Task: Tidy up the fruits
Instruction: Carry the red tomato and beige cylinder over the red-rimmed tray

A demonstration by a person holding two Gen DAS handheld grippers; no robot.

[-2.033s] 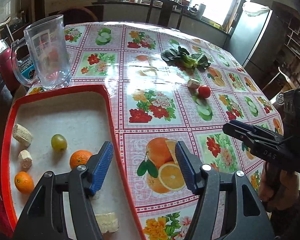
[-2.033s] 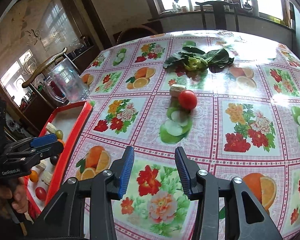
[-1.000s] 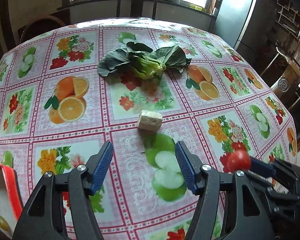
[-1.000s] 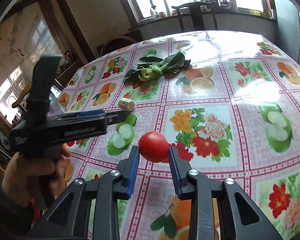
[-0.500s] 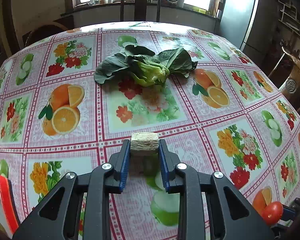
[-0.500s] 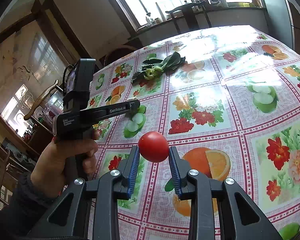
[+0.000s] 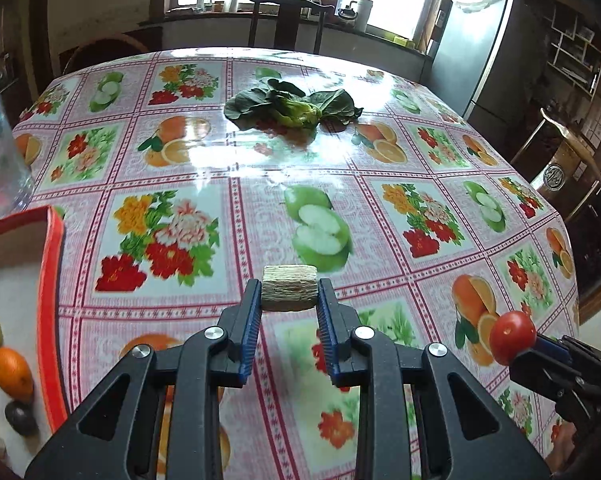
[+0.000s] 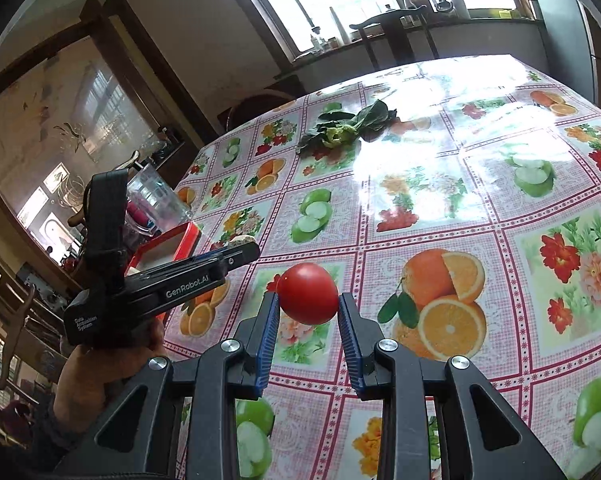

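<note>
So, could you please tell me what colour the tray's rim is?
The tray's rim is red, clearest in the left wrist view.

Left gripper (image 7: 288,300): open over tray two seconds ago; now clamps pale fibrous chunk (image 7: 288,288), lifted clear of tablecloth (image 7: 380,216), where chunk lay a second ago. Red tray (image 7: 50,320) back in left view at left edge. Right gripper (image 8: 308,312): open, empty two seconds ago; now grips tomato (image 8: 308,293), raised off table. Spot beside printed green apple (image 7: 318,232) no longer holds either item.
</note>
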